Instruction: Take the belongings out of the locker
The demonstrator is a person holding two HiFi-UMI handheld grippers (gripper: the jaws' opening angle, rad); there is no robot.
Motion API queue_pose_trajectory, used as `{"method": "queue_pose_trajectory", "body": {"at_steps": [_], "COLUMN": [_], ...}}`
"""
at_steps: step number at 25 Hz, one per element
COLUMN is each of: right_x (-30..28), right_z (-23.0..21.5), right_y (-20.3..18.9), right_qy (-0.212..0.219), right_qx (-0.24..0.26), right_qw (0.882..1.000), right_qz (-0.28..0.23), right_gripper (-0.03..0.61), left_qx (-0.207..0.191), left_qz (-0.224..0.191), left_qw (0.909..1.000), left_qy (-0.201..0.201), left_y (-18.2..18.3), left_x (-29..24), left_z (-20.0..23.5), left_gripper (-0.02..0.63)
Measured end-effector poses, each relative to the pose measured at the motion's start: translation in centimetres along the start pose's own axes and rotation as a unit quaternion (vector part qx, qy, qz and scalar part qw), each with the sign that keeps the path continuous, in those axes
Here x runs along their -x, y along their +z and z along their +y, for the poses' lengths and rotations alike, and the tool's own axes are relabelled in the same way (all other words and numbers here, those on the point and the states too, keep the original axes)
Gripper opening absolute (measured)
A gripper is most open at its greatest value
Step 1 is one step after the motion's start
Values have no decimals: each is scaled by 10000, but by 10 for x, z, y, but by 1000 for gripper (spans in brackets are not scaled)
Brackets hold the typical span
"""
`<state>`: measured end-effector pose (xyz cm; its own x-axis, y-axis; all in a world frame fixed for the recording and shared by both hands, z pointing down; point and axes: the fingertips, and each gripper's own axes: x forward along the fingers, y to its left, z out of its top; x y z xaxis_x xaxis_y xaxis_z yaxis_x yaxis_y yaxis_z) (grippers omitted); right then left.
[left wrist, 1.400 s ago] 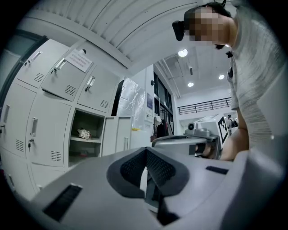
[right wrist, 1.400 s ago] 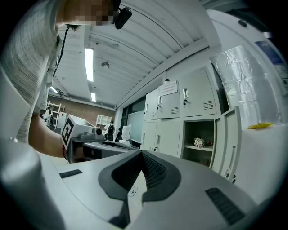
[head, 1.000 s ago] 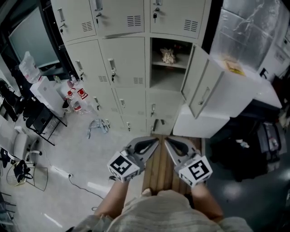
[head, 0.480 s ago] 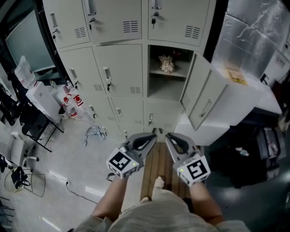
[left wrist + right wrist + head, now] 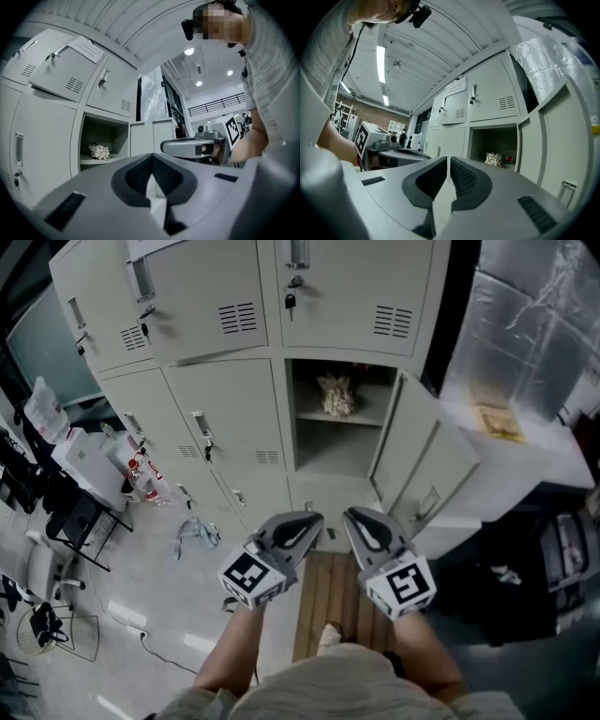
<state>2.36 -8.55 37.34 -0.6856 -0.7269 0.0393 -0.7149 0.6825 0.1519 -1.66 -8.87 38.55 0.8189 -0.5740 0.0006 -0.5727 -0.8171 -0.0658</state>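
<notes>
The open locker compartment [image 5: 337, 442] sits in the middle row, its door [image 5: 417, 474] swung out to the right. On its shelf lies a crumpled beige bundle [image 5: 336, 395], which also shows in the left gripper view [image 5: 99, 151] and the right gripper view [image 5: 492, 159]. Something small and red [image 5: 509, 159] lies beside it. My left gripper [image 5: 312, 519] and right gripper [image 5: 353, 517] are held side by side, level, below and in front of the compartment, well short of it. Both are shut with nothing between the pads [image 5: 161, 173] [image 5: 461, 176].
A slatted wooden board [image 5: 342, 601] lies on the floor under the grippers. Bottles [image 5: 141, 474] and a clear plastic bag [image 5: 192, 532] are at the left by the lockers. A white table [image 5: 525, 460] with a foil-covered block [image 5: 534, 324] stands at the right.
Both grippers and the head have moved toward the lockers, so the open compartment looks larger and nearer. The jaws have stayed shut and empty.
</notes>
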Motion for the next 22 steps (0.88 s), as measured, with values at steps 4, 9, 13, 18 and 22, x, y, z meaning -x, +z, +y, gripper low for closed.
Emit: {"method": "queue_pose_trajectory", "body": {"at_steps": [4,9,13,18,22], "right_x": [-9,-25,-44,-74,-101], "right_z": [-27,-51,-69,-92,-109], "right_y": [-3,-9,-14,-6,6], "right_qy": [87,72,-75,-163,-208], "right_qx": [-120,-331,-283,-249,-328], "right_qw": [9999,9994,9996,9995,9991], "right_qz": [-82,-94,10,-97,-148], "right_gripper": [3,3,3,3,5], "left_qx": [86,56,56,-9,-24], "left_qz": [52,121,140,139,26], "left_qw": [9999,9999,9999,9997,9997], "left_qy": [41,55,53,178,225], "left_y": [-2,-4,-5,-8,0], "left_x": [-26,-45,-52,-67,-86], "left_z": [15,29,43,76,102], "left_gripper": [3,3,3,3,3]}}
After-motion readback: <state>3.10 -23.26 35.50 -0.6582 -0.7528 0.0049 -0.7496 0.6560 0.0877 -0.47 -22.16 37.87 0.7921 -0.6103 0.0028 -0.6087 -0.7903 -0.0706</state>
